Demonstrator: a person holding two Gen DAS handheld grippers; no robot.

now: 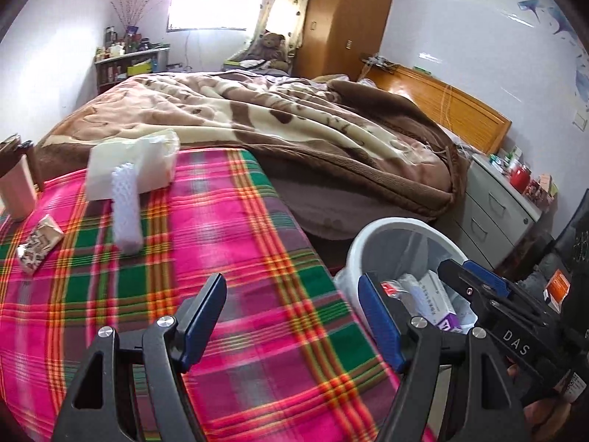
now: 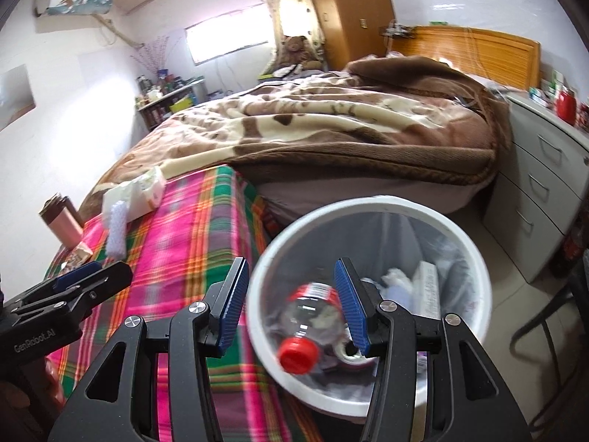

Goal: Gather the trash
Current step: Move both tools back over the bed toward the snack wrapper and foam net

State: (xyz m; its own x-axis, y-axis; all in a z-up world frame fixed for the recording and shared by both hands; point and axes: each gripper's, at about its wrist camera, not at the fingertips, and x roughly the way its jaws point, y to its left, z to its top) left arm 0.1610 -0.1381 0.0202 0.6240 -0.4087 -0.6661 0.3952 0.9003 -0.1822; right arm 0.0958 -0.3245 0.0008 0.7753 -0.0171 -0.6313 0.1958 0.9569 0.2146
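Note:
A white bin (image 2: 371,202) with a clear liner stands on the floor beside the bed. In it lie a clear bottle (image 2: 313,313) with a red cap, a white box (image 2: 429,291) and crumpled tissue. My right gripper (image 2: 292,307) hovers open over the bin's near rim; the bottle lies below it, untouched by the pads. My left gripper (image 1: 291,316) is open and empty above the plaid blanket (image 1: 235,294). Farther along the blanket lie a white foam net sleeve (image 1: 127,213) and a small printed wrapper (image 1: 38,243). The bin (image 1: 355,250) and right gripper (image 1: 475,280) show at right.
A white tissue pack (image 1: 132,162) and a pink flask (image 1: 16,191) stand at the blanket's far end. A brown quilt (image 1: 294,121) covers the rest of the bed. A grey drawer cabinet (image 2: 541,191) stands right of the bin, and a dark chair leg (image 2: 545,328) is near it.

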